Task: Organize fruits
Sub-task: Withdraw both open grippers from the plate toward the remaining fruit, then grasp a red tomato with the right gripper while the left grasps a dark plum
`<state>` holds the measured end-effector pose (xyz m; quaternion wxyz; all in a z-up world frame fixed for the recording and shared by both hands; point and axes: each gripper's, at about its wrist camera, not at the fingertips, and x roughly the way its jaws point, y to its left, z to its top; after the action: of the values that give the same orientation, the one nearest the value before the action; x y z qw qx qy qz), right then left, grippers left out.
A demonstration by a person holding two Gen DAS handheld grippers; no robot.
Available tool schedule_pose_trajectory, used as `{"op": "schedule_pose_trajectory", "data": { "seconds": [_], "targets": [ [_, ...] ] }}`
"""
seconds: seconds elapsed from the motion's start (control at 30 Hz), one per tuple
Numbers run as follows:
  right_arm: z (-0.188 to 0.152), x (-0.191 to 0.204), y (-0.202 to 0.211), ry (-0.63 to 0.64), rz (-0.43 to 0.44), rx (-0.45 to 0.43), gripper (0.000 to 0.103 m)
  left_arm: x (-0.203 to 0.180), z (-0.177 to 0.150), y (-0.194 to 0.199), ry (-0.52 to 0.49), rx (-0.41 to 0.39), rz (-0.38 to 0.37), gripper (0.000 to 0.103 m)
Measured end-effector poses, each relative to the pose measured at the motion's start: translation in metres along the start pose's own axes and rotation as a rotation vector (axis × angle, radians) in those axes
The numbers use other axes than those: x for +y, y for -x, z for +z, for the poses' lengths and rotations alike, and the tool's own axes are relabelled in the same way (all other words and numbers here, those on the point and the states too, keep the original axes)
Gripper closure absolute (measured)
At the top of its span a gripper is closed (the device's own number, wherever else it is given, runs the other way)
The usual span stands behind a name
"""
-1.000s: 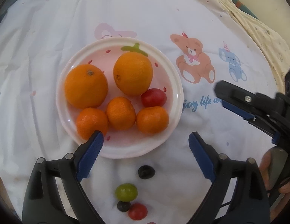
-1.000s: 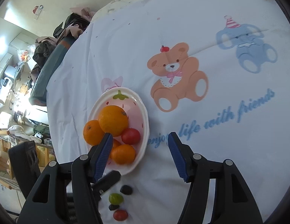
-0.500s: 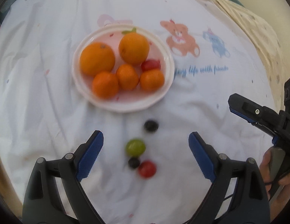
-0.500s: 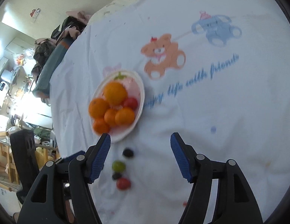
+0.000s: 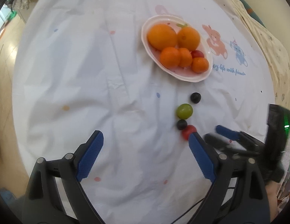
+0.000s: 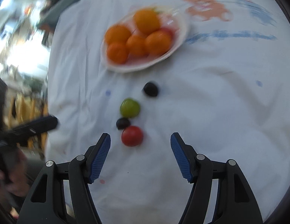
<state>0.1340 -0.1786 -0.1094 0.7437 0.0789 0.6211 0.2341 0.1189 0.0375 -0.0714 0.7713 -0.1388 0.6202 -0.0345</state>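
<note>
Right wrist view: we look down on a white printed tablecloth where four small fruits lie in a loose line before a pink plate of oranges. From left, the left gripper hangs with its jaws spread wide and nothing between them, over bare cloth. Next comes the line itself, nearest the plate a dark grape, then a green grape, a second dark grape touching or almost touching the red cherry tomato. Farther right, the right gripper is likewise released, its blue pads either side of the tomato but not yet on it.

We judge the tomato the likely first pick. It should be light, round and smooth-skinned, apt to roll or squirt out of hard pads, and soft enough to split if squeezed hard. We would take it across its widest middle, closing gently, and keep the left pad from nudging the dark grape beside it. The plate is crowded; the open space looks to be near its rim.
</note>
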Motion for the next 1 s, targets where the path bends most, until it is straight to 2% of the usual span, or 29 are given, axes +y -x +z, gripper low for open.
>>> {"op": "schedule_pose_trajectory", "data": {
  "seconds": [0.1,0.2,0.27,0.3,0.33,0.47,0.57,0.7,0.83,1.0],
  "targets": [
    [-0.003,0.019,-0.024,0.152,-0.084,0.028,0.035,0.004,-0.003,-0.002,-0.013,0.002,-0.002,0.012],
    [-0.004,0.029,-0.034,0.230,-0.117,0.028,0.046,0.005,-0.007,-0.007,-0.025,0.019,-0.008,0.012],
    [-0.004,0.032,-0.036,0.245,-0.129,0.018,0.051,0.003,-0.007,-0.009,-0.036,0.024,-0.015,0.012],
    [-0.004,0.033,-0.037,0.248,-0.131,0.017,0.056,0.002,-0.007,-0.008,-0.042,0.022,-0.016,0.012],
    [-0.004,0.034,-0.038,0.250,-0.128,0.019,0.066,0.001,-0.007,-0.008,-0.045,0.021,-0.019,0.012],
    [-0.006,0.035,-0.038,0.269,-0.123,0.030,0.068,-0.005,-0.005,-0.006,-0.066,0.009,-0.022,0.012],
    [-0.006,0.030,-0.034,0.234,-0.102,0.035,0.068,-0.009,-0.005,-0.006,-0.083,-0.004,-0.015,0.012],
    [-0.005,0.006,0.000,0.108,-0.100,-0.015,0.068,-0.022,-0.008,-0.016,-0.153,-0.006,0.002,0.015],
    [0.001,-0.020,0.043,-0.025,-0.094,-0.102,0.068,-0.053,-0.015,-0.045,-0.305,0.051,0.025,0.048],
    [0.004,-0.044,0.072,-0.107,-0.076,-0.176,0.068,-0.085,-0.019,-0.064,-0.397,0.055,0.013,0.051]
  ]
}}
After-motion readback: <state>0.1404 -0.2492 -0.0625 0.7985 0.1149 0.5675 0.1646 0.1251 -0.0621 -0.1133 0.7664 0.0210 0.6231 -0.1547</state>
